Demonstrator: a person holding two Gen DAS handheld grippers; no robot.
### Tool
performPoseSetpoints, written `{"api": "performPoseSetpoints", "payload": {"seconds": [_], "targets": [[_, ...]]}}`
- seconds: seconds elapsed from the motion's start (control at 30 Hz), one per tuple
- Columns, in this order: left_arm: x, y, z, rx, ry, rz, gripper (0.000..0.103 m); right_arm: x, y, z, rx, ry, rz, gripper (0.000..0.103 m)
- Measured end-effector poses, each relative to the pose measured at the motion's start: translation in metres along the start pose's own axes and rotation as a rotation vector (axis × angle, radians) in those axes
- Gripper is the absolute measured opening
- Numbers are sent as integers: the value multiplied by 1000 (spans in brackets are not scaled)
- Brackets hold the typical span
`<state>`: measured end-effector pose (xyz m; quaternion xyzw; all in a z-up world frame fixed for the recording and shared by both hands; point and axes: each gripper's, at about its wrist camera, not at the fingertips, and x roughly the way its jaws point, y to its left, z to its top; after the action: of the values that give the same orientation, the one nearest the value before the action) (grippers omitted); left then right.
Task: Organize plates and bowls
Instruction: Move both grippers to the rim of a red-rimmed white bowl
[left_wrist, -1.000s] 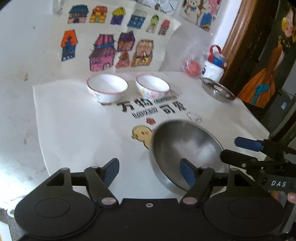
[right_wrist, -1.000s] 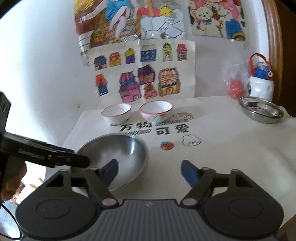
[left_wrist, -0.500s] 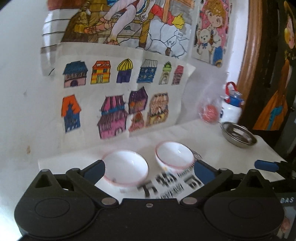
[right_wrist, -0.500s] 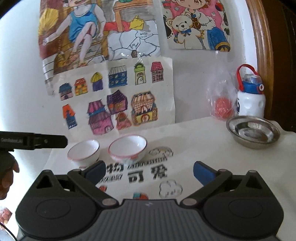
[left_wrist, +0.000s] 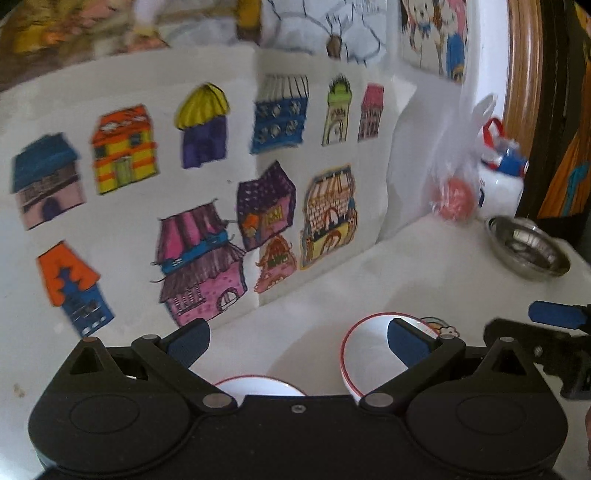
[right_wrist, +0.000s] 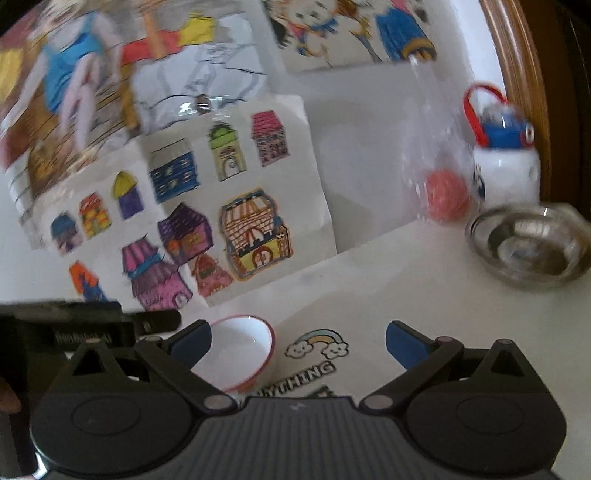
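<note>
Right, both my fingers are spread and empty, two white bowls (left_wrist: 364, 354) on the counter (left_wrist: 424, 266) just ahead, probably left fingers (left_wrist: 298, 341) should drop straight over one rim before pinching.

White table (right_wrist: 388, 280), printed cloth (right_wrist: 317, 365) with two red-rimmed bowls (left_wrist: 369, 354), steel bowl (right_wrist: 528, 251), bottle (right_wrist: 506, 173), bagged red ball (right_wrist: 445, 195)

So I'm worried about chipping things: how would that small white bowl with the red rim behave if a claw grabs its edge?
The small white red-rimmed bowl looks glazed and glossy, so probably slippery against pads. It looks like ceramic, likely stiff and chippable. Its round sides narrow downward, so an edge grip might tip it.
</note>
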<state>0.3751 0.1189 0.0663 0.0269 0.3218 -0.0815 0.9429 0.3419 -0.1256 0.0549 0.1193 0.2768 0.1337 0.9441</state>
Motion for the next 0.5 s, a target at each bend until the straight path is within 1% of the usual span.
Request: {"api": "performPoseSetpoints", "payload": {"seconds": [0.1, 0.17, 0.23, 0.4, 0.5], "targets": [[12, -1, 5, 14, 41, -2, 102, 17, -7, 1, 36, 30, -3, 103], [19, -1, 7, 21, 60, 3, 102, 25, -9, -2, 23, 42, -32, 103], [26, 0, 8, 30, 76, 8, 102, 31, -7, -6, 1, 55, -43, 103], [40, 2, 8, 65, 131, 20, 102, 40, -7, -12, -1, 101, -3, 103], [44, 3, 7, 81, 151, 9, 102, 41, -4, -13, -9, 111, 31, 103]]}}
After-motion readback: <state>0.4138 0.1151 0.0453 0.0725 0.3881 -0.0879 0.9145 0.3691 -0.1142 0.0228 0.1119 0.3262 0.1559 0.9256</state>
